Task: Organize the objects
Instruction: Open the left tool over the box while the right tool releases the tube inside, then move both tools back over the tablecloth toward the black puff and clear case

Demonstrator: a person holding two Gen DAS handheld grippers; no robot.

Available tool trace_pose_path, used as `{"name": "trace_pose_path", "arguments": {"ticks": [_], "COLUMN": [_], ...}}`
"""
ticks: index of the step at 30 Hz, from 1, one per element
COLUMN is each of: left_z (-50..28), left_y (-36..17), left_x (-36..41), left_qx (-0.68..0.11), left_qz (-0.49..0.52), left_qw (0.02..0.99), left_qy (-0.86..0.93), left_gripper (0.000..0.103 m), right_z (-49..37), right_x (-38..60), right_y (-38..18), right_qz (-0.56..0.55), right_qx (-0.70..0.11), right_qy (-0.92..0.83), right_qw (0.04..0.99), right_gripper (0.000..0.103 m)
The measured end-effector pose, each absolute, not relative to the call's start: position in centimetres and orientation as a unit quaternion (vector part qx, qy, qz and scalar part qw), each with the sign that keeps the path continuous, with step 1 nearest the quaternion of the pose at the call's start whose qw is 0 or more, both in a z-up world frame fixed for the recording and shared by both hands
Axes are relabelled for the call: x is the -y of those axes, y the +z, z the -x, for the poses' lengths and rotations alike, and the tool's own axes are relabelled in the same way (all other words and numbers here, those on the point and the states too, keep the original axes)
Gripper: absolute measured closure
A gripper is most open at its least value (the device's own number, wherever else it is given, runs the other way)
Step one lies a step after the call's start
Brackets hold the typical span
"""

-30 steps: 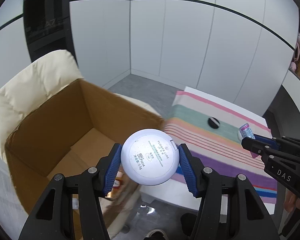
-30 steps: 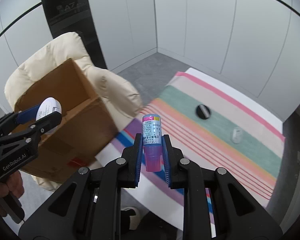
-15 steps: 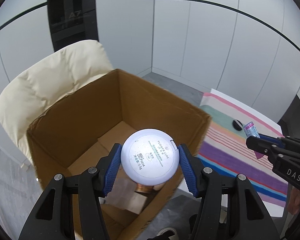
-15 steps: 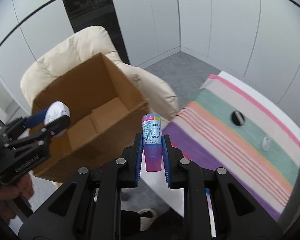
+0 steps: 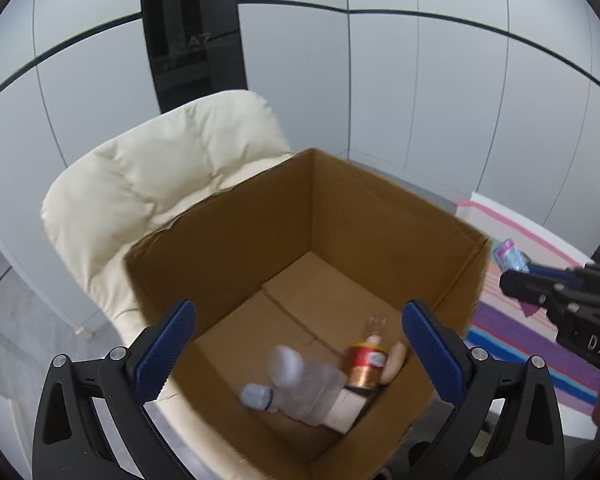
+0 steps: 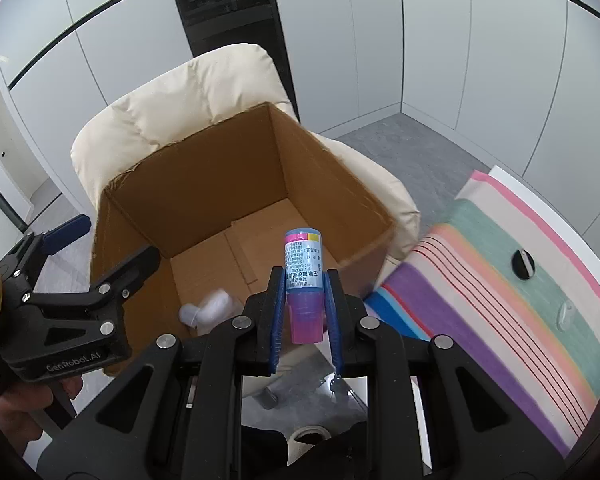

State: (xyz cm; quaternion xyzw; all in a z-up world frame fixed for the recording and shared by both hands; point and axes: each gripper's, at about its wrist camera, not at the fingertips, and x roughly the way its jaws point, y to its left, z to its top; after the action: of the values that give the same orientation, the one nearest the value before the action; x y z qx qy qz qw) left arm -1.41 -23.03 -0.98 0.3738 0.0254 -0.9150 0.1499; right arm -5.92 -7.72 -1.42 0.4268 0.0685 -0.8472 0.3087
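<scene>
My left gripper [image 5: 298, 306] hangs over an open cardboard box [image 5: 228, 240], its jaws opening wide with nothing between them. A round white compact [image 5: 286, 363] shows as a blur falling inside the box; in the right wrist view this white compact [image 6: 210, 307] is low in the box [image 6: 204, 184]. My right gripper [image 6: 303, 280] is shut on an upright pink and blue tube [image 6: 303, 272] near the box's right rim. The left gripper [image 6: 108, 244] appears at the left of that view, and the right gripper [image 5: 514, 276] with the tube [image 5: 509, 254] at the left wrist view's right edge.
The box sits on a cream padded chair [image 5: 148, 184]. On its floor lie a red and gold can [image 5: 365, 365], a clear plastic bottle [image 5: 310, 390] and a beige piece. A striped cloth [image 6: 500, 280] to the right bears a black round lid [image 6: 523, 264] and a small clear object [image 6: 565, 314].
My left gripper has swung over the box and let go of the white compact, which now drops inside. The right gripper with the tube has moved left toward the box.
</scene>
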Motion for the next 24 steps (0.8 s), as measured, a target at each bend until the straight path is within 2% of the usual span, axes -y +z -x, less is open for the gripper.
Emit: {"name": "trace_pose_path", "arguments": {"ticks": [16,17,18,20,22,24], "left_z": [-2.3,-2.4,-2.5,-2.5,-2.4,-2.4], "left_y": [-1.0,-1.0,-0.9,-1.0,-1.0,-1.0], "left_x": [29.8,30.0,30.2,30.6,30.7,30.6], "left_qx": [-0.072,-0.071,-0.07,-0.073,-0.08,-0.079], "left_qz": [-0.381,-0.381,-0.38,-0.381,-0.381,-0.381], "left_qw": [0.2,0.201,0.203,0.208,0.208,0.207], "left_qy": [-0.9,-0.9,-0.9,-0.898,-0.897,-0.898], "left_gripper": [0.0,0.0,0.0,0.0,0.0,0.0], "right_z": [4.6,4.6,4.6,4.7,4.8,5.1], "right_x": [15.1,15.4,15.5,15.3,15.0,14.6], "right_y": [-2.2,-2.3,-2.4,-2.4,-2.0,-1.9], "right_qz": [-0.422,-0.423,-0.425,-0.42,-0.414,-0.414], "right_qx": [-0.097,-0.098,-0.099,-0.09,-0.082,-0.079], "right_qy": [-0.833,-0.834,-0.835,-0.842,-0.849,-0.852], "right_qw": [0.345,0.341,0.335,0.324,0.316,0.31], "right_gripper": [0.081,0.07,0.043,0.015,0.011,0.001]}}
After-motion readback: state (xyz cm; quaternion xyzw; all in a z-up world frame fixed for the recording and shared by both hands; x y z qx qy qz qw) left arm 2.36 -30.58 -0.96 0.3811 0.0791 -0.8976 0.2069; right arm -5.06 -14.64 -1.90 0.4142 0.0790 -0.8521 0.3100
